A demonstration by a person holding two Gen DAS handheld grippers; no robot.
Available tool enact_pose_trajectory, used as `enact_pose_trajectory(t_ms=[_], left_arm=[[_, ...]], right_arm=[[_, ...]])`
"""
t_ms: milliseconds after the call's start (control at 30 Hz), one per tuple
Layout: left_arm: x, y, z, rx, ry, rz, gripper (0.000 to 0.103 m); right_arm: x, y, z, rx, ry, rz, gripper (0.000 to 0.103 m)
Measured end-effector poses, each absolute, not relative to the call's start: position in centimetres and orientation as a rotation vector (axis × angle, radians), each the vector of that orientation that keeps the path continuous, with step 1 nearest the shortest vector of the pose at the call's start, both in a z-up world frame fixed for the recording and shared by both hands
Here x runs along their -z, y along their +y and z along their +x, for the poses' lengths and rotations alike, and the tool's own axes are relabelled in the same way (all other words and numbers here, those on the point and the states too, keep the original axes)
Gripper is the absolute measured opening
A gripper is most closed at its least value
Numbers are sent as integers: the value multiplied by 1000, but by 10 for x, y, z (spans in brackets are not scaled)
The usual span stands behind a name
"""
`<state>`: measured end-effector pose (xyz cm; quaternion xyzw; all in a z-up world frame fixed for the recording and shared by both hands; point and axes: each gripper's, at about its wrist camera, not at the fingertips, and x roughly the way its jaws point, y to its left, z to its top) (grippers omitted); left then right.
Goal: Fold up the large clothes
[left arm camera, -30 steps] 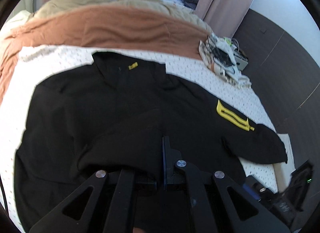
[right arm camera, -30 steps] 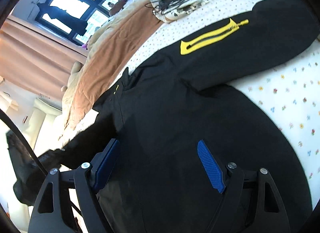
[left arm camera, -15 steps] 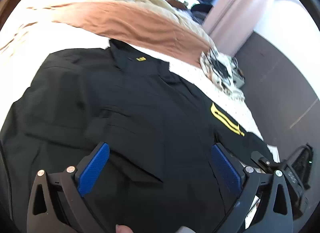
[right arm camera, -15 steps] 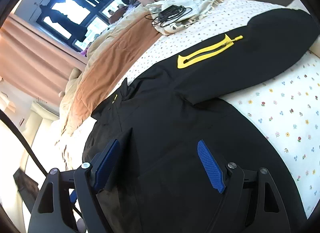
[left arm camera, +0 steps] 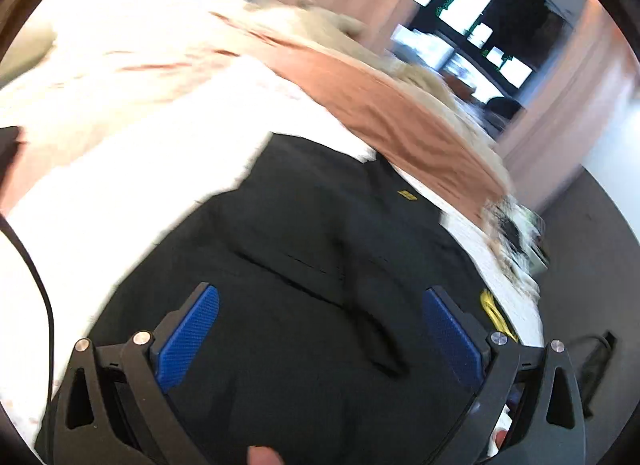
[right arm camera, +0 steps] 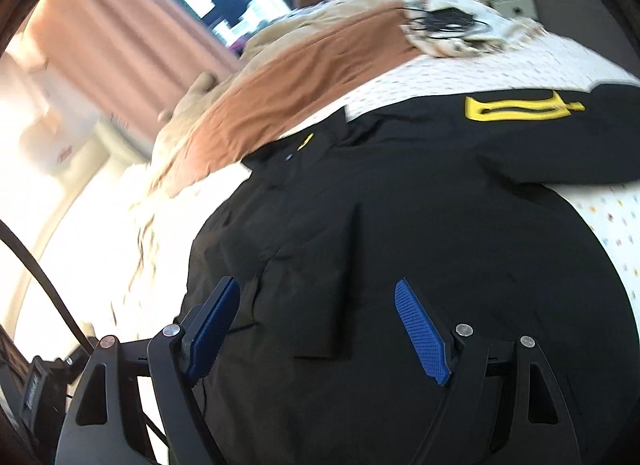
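Observation:
A large black jacket (left arm camera: pixel 320 257) with yellow trim lies spread on the bed, collar toward the far side. One sleeve is folded across its body (left arm camera: pixel 352 305). The other sleeve, with a yellow zip pocket (right arm camera: pixel 520 107), lies out to the right in the right wrist view, where the jacket (right arm camera: pixel 420 225) fills the middle. My left gripper (left arm camera: pixel 320 325) is open and empty above the jacket's lower part. My right gripper (right arm camera: pixel 316 325) is open and empty above the jacket's lower body.
The bed has a white flower-print sheet (right arm camera: pixel 612 217) and a rust-brown blanket (left arm camera: pixel 400 113) beyond the collar. A heap of pale cloth with black cables (right arm camera: pixel 452 25) lies at the far right of the bed. Curtains and a window stand behind.
My left gripper has opened and let go of the black sleeve, which now lies across the jacket, and has swung left. My right gripper has stayed open and turned a little.

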<state>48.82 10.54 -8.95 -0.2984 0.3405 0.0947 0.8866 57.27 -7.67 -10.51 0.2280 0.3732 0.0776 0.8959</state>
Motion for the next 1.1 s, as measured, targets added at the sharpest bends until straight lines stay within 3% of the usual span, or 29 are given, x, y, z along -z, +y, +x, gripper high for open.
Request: enact_pose_trajectory(t_ms=[833,900,933,967,1100], left_arm=[[122,194,463,-278,630,-784,103],[122,193,463,-251,618,-805,103],[123,192,463,-240,613,-812,103],[122,191,463,-223,605,-821,103],[115,186,458,-215,547,-829,103]], right_arm=[[171,122,668,-85,938,-369,79],[176,121,674,-67,932,-411,65],[175,121,677,-83,933,-407,43],[172,116,678,-84,930,-397,34],[139,89,675,-101,846,-322,23]])
